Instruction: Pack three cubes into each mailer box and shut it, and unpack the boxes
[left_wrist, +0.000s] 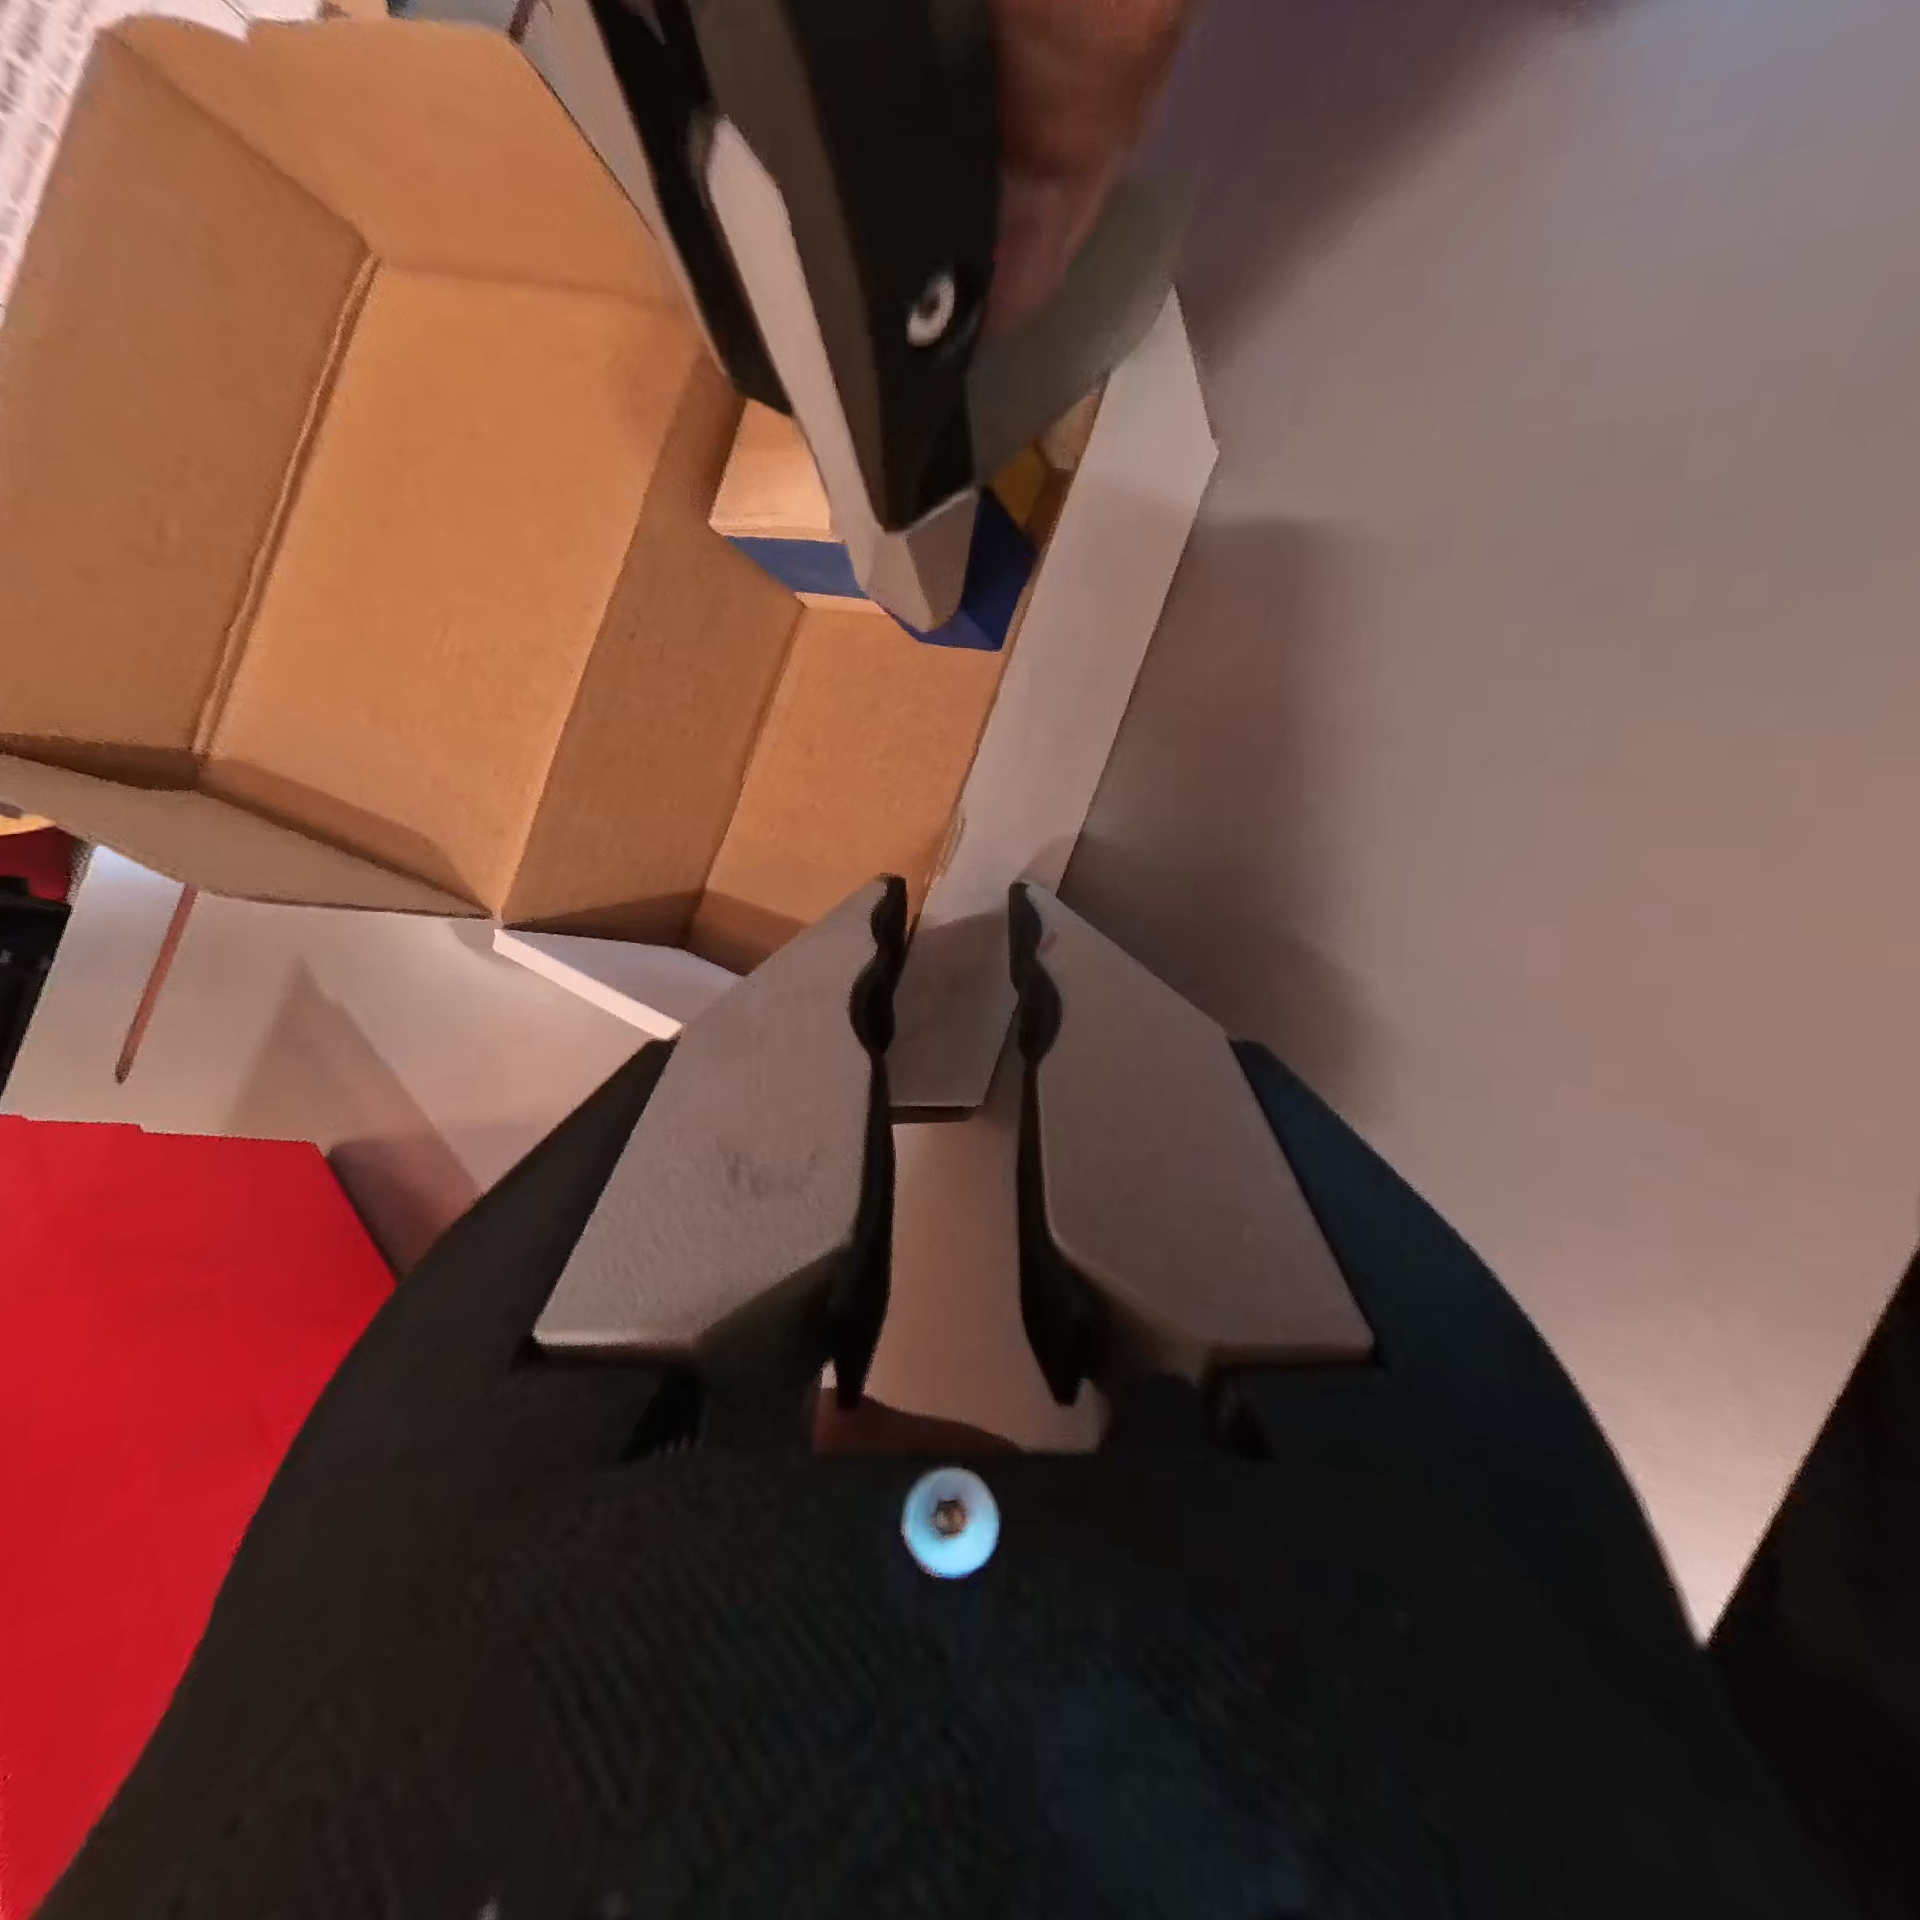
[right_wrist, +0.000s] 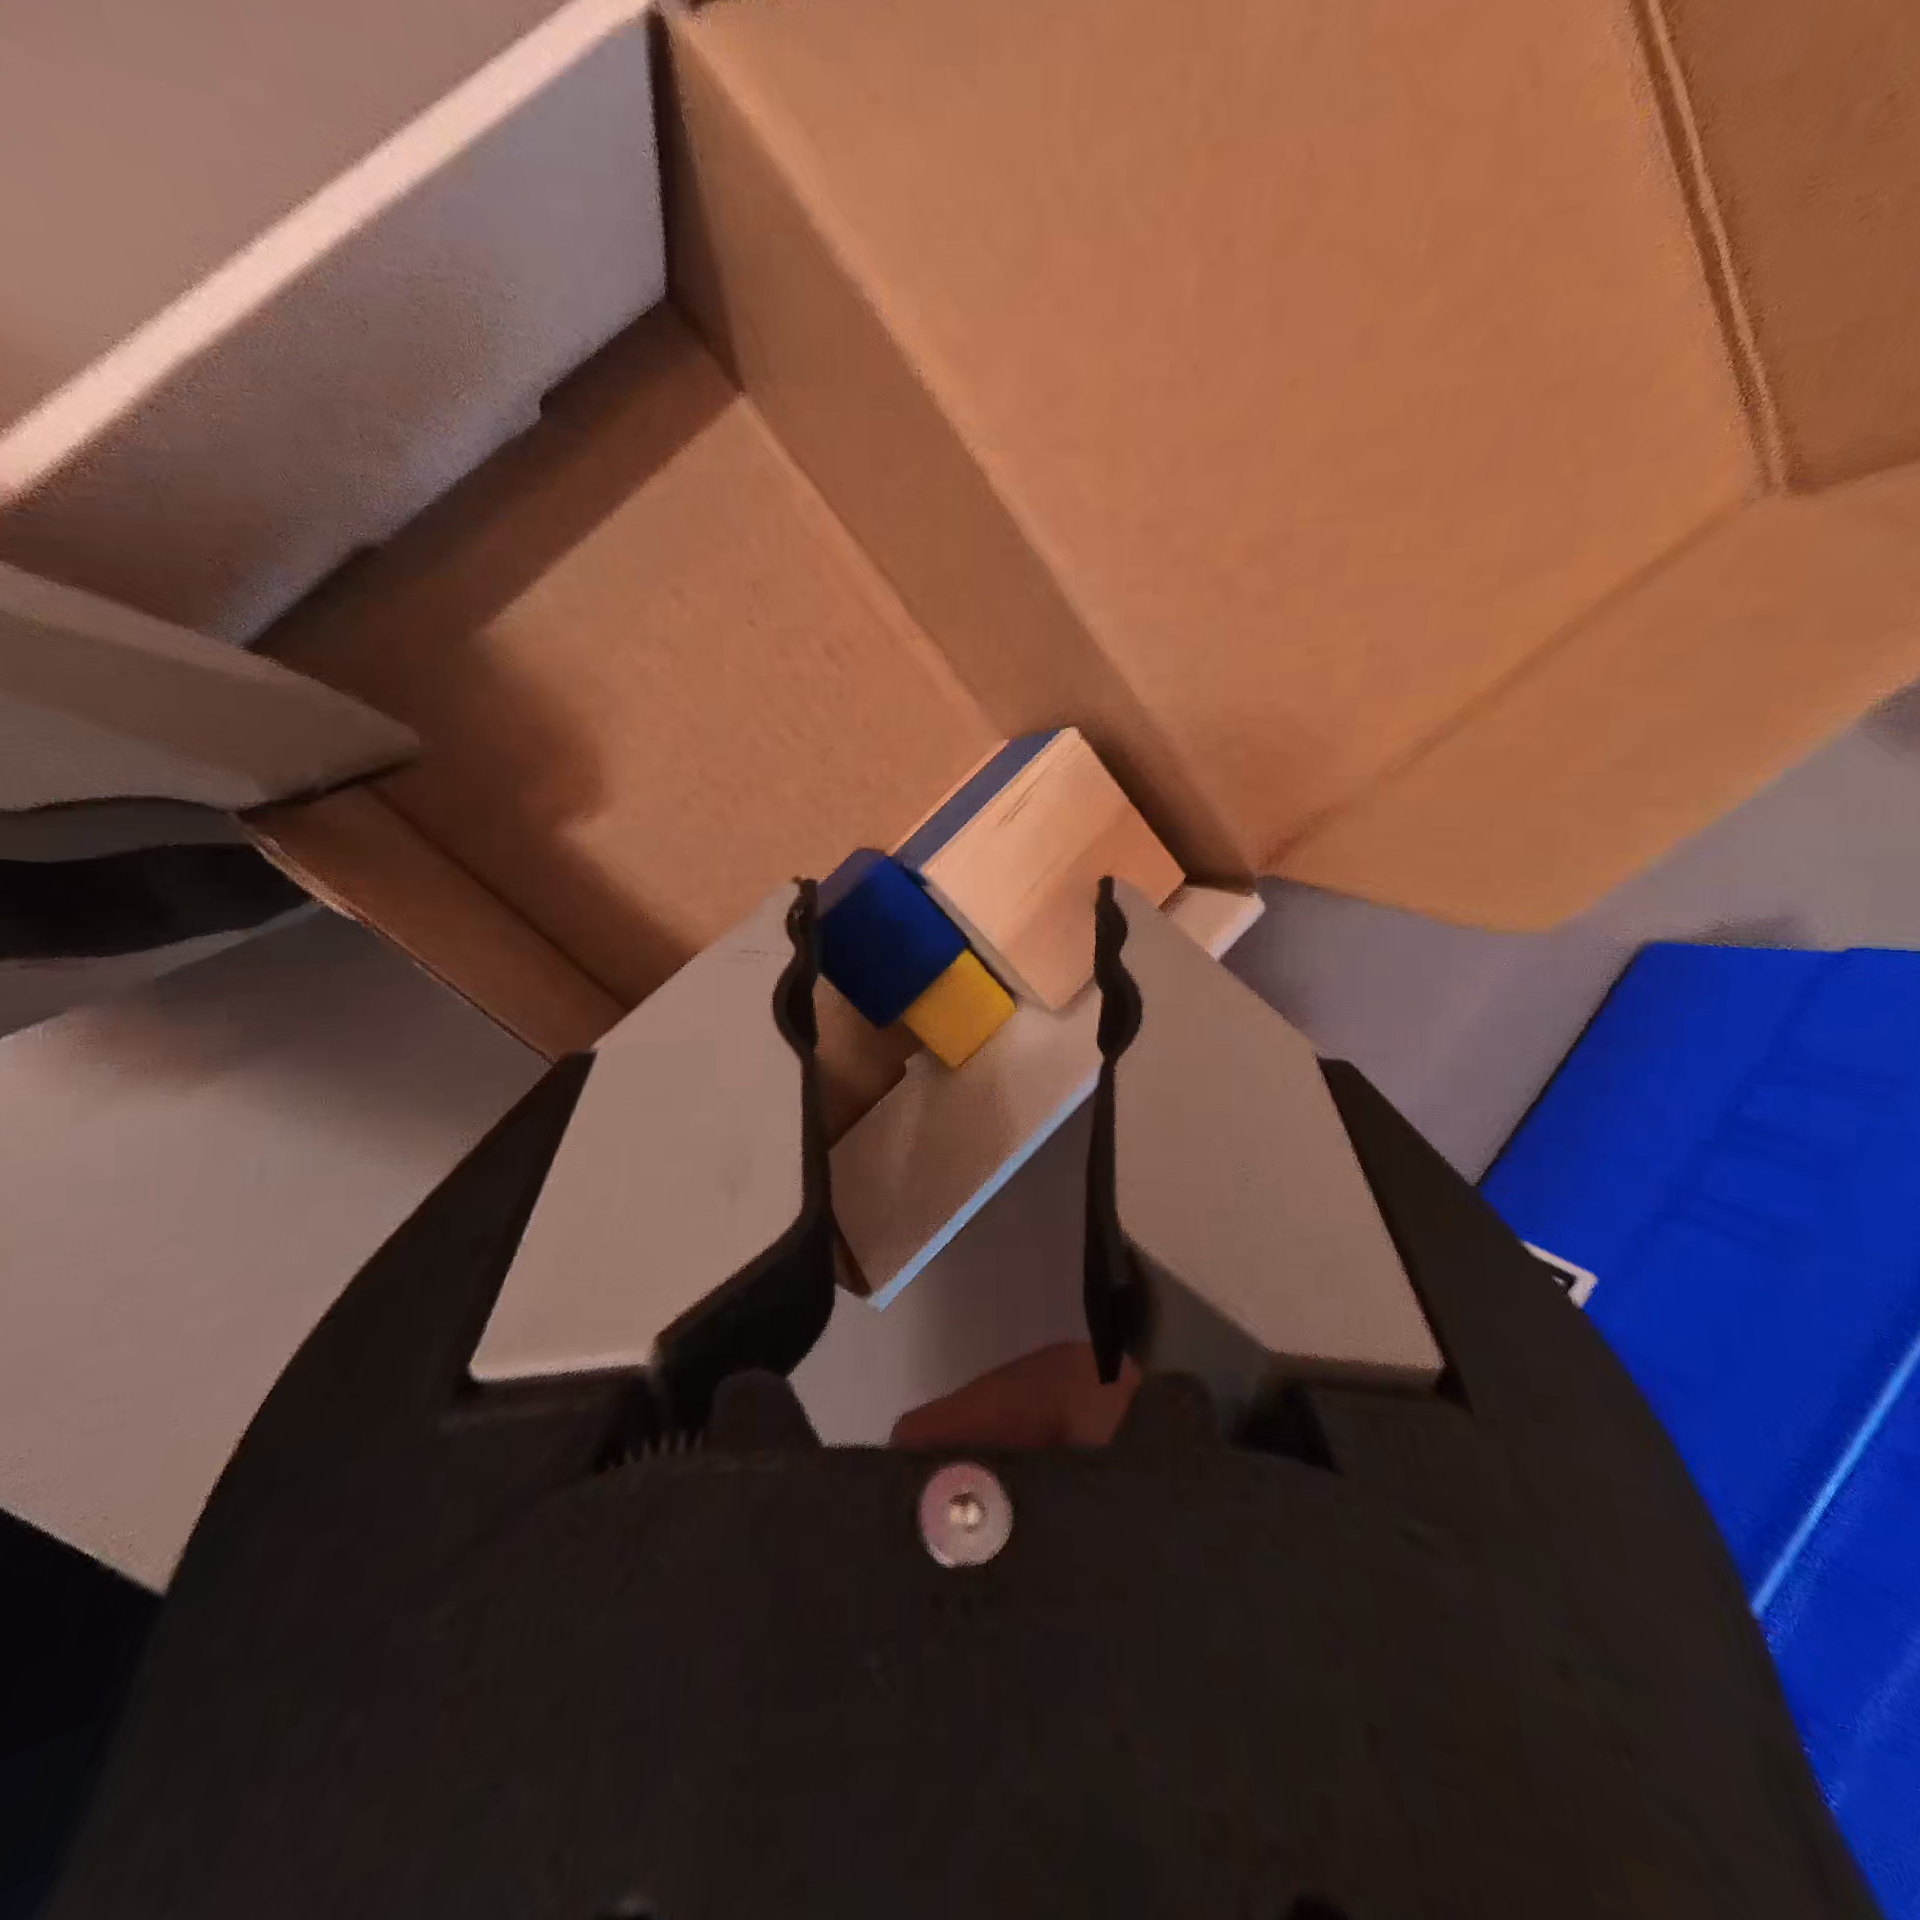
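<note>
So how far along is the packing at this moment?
Done: the mailer box lies open with a blue cube, a yellow cube and a bare wooden cube in one corner. In hand: the right gripper is open above the cubes; the left gripper grips a white wall flap. Left: whether packing or unpacking, I cannot tell.

The left hand-held gripper (left_wrist: 958, 914), jaws narrowly parted around a white flap (left_wrist: 951, 1013) of the open mailer box (left_wrist: 416, 582); right hand-held gripper (left_wrist: 925, 582) reaches inside.
</note>
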